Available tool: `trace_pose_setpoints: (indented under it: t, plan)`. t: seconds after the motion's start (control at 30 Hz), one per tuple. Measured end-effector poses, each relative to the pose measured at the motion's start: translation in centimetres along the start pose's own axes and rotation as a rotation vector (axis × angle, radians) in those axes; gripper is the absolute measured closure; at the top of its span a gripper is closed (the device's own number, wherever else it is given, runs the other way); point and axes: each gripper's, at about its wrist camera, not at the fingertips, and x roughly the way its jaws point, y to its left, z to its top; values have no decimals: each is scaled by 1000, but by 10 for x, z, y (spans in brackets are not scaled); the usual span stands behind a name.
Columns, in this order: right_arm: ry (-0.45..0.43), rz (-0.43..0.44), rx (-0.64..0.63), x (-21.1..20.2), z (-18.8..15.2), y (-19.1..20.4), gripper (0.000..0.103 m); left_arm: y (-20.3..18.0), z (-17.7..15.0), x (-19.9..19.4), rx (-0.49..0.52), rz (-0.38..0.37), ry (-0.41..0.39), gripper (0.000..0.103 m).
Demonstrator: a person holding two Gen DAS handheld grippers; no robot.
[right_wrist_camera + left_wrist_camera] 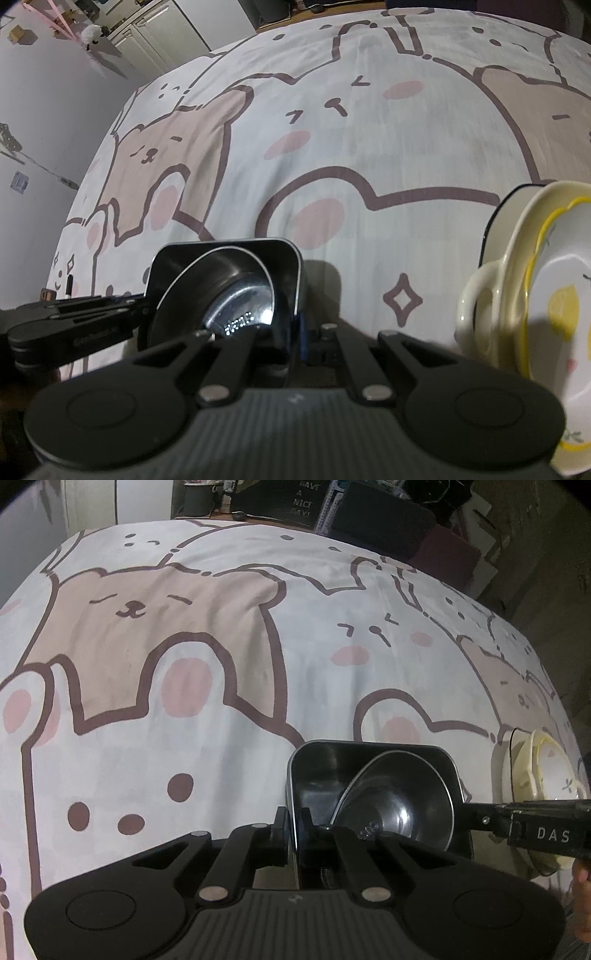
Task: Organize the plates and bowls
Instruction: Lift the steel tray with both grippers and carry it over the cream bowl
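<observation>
A black rectangular tray [317, 775] holds a round steel bowl [402, 801] tilted inside it, above a cartoon-bear cloth. My left gripper [293, 827] is shut on the tray's left rim. My right gripper [293, 332] is shut on the tray's [288, 269] right rim, with the steel bowl [236, 295] just left of it. The right gripper's body [546, 834] enters the left wrist view from the right. A stack of cream and yellow-rimmed plates and bowls [546, 291] stands to the right, also visible in the left wrist view [539, 764].
The bear-print cloth [184, 701] covers the whole table. Dark boxes and a sign [306, 502] sit beyond its far edge. White cabinets [166, 33] and a wall lie to the far left.
</observation>
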Motion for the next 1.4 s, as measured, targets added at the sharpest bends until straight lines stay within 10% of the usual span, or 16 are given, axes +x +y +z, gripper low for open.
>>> trace_pose_setpoints:
  t: [0.63,1.4]
  plan:
    - [-173,38,-66,-62,13,-6,99,-49,16,-59,-15,-31,-195,95]
    - [-372,-1,55,-166,-4,-117,99,-186,24,-59,123,-151,-247,93]
